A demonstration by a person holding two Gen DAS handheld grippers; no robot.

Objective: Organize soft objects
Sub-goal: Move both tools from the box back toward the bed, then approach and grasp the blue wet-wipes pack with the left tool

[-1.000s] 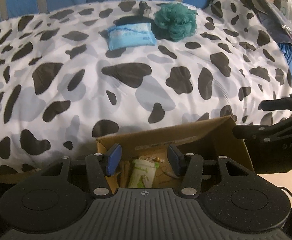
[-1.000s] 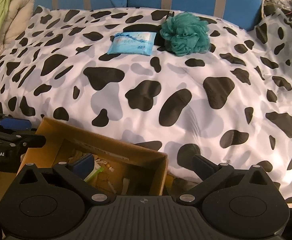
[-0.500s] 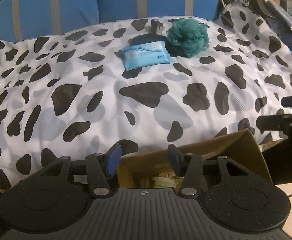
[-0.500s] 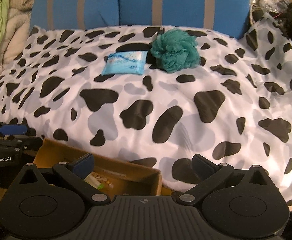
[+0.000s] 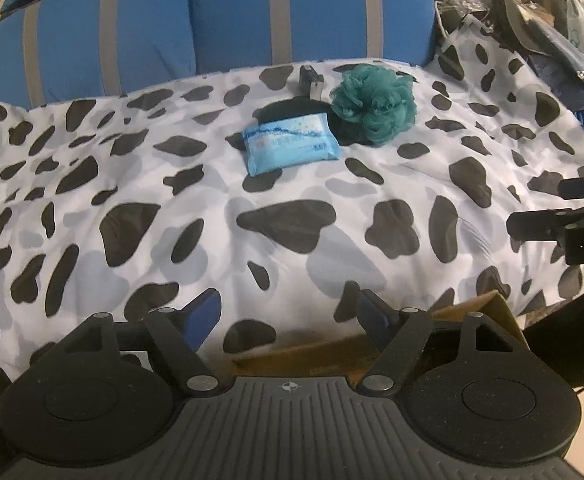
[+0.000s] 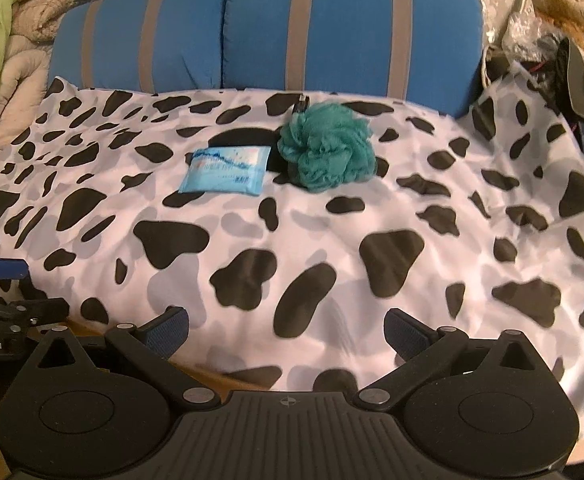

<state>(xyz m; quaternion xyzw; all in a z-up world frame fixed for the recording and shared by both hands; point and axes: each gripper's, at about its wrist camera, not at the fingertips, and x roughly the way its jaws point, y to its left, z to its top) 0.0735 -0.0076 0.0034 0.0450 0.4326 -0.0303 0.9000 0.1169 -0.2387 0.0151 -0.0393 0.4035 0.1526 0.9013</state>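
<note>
I hold both tools, left (image 5: 288, 310) and right (image 6: 286, 330), wide open and empty near the box (image 5: 487, 310); the pack (image 5: 290, 143) and loofah (image 5: 373, 104) lie far across the bed (image 5: 132, 184), touching; a loose grab could snag the sheet.

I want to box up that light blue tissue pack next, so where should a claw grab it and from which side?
Grip the tissue pack across its short width, near the middle. It lies flat on the cow-print cover, so come down from above. Its left side is open, while the green bath pouf sits close on its right; the open left claw probably suits best.
</note>
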